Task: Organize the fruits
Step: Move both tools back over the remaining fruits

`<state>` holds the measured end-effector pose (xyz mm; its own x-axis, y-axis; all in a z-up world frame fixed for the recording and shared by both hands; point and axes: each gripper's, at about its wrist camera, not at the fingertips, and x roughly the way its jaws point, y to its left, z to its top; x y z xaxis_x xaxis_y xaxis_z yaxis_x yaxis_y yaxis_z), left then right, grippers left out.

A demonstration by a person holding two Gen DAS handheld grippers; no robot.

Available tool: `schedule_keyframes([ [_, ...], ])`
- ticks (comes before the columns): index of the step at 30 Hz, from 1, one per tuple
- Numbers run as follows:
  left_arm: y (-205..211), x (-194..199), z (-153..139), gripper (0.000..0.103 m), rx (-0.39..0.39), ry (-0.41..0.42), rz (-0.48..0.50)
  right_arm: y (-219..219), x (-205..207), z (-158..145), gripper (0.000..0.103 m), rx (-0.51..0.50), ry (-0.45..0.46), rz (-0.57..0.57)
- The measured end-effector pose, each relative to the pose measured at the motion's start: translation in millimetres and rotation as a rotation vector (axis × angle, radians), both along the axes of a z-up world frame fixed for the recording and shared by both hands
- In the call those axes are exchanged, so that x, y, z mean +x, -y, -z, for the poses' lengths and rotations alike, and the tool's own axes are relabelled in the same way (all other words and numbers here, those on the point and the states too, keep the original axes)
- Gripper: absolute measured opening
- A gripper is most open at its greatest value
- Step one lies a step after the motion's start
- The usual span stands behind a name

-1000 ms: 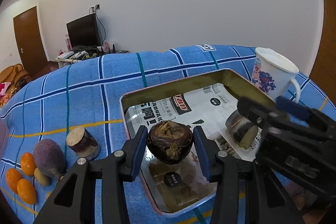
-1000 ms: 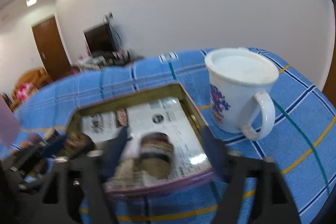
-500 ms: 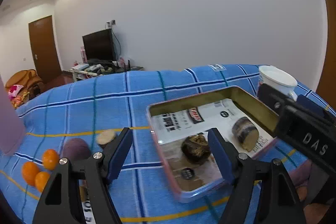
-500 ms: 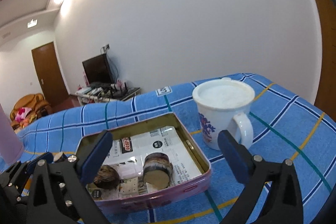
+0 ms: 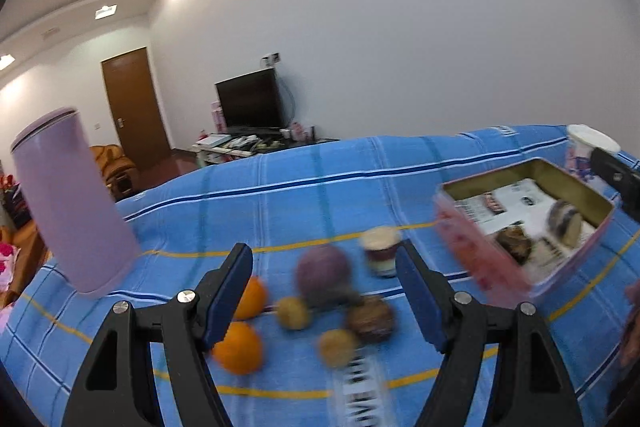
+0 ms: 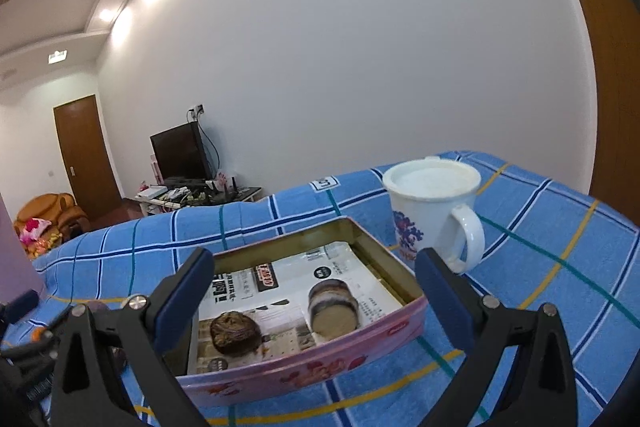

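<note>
The left hand-held gripper (image 5: 324, 295) stands open with nothing pressed between its blue pads, above a blurred cluster of produce on the blue checked tabletop (image 5: 280, 203). In that cluster lie two oranges (image 5: 239, 347), a purple round fruit (image 5: 322, 273), two small yellowish fruits (image 5: 294, 311), a dark brown round one (image 5: 370, 317) and an upright cut piece with a pale top (image 5: 380, 251). A lilac cylinder (image 5: 68, 203) stands at the left.

The right hand-held gripper (image 6: 314, 291) is also wide open and holds nothing. Just beyond its fingers sits the pink tin tray (image 6: 320, 367), lined with printed paper. Inside it lie a dark brown round fruit (image 6: 235, 331) and a cut piece (image 6: 333, 309) on its side, near each other but apart. A white mug (image 6: 432, 211) with a blue pattern stands just beside the tray's far right corner.
</note>
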<state>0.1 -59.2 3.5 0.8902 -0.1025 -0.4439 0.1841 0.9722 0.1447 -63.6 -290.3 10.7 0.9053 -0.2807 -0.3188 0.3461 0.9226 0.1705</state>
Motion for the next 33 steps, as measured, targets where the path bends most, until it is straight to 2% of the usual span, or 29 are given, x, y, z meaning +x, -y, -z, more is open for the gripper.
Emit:
schedule_keyframes([
  [4, -25, 3, 4, 0.075, 0.02, 0.023, -0.031, -19, -4, 2, 0.103, 0.034, -0.023, -0.015],
  [8, -49, 9, 5, 0.075, -0.043, -0.014, -0.041, -48, -6, 0, 0.103, -0.008, -0.02, -0.027],
  [11, -61, 9, 5, 0.075, -0.043, 0.006, -0.067, -64, -6, 0, 0.103, -0.03, -0.021, -0.042],
  [18, -81, 18, 6, 0.075, -0.066, -0.012, -0.1, -110, 10, 1, 0.103, -0.045, -0.034, -0.13],
  [25, -91, 21, 6, 0.075, -0.049, -0.013, -0.133, -137, 14, 3, 0.101, -0.085, -0.046, -0.189],
  [28, -96, 27, 5, 0.075, -0.009, -0.021, -0.158, -142, 18, 4, 0.081, -0.104, -0.071, -0.204],
  [30, -107, 31, 1, 0.075, -0.014, -0.024, -0.188, -144, 24, 8, 0.058, -0.097, -0.112, -0.245],
  [32, -124, 37, -3, 0.075, -0.047, -0.038, -0.216, -148, 29, 10, 0.052, -0.094, -0.145, -0.28],
  [33, -132, 40, -4, 0.075, -0.067, -0.049, -0.224, -150, 31, 11, 0.052, -0.096, -0.158, -0.293],
])
